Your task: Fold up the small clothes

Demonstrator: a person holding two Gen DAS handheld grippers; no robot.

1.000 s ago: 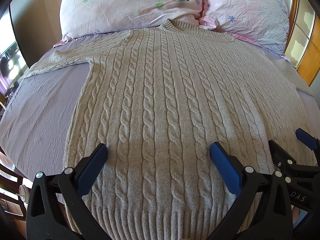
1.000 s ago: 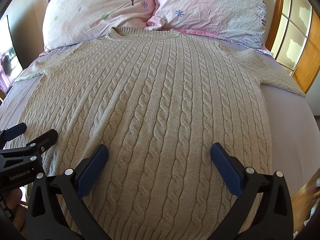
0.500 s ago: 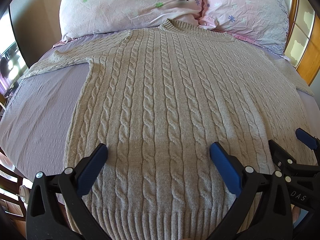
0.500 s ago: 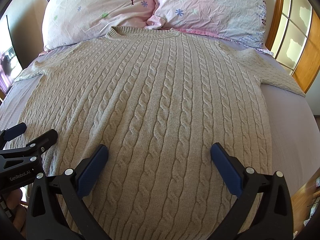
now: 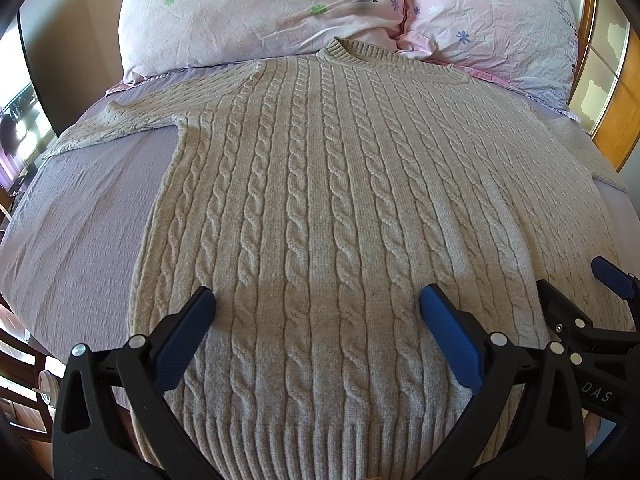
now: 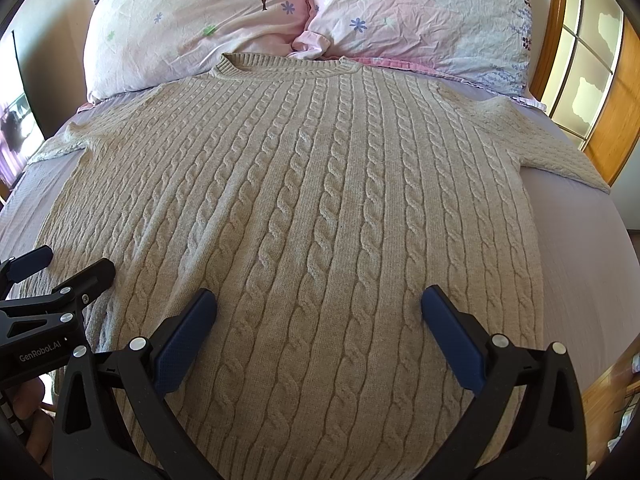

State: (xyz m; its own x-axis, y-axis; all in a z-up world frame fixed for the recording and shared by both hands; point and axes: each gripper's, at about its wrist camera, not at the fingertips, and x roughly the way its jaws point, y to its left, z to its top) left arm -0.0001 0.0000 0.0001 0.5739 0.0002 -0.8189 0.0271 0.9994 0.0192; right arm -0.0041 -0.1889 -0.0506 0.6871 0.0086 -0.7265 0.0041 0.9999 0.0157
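Bedroom scene, sunlit. Beige cable-knit sweater (image 5: 320, 220) lies spread flat, front up, on a bed (image 5: 80, 232) covered with a lilac sheet, its collar touching two pink floral pillows (image 6: 200, 20) at the head and its sleeves stretched out sideways. Wooden-framed window panes (image 6: 588, 60) stand on the right. Left gripper (image 5: 316, 320) and right gripper (image 6: 318, 320) hover side by side above the sweater's hem, each with blue-padded fingers (image 6: 186, 336) spread wide apart, holding nothing.
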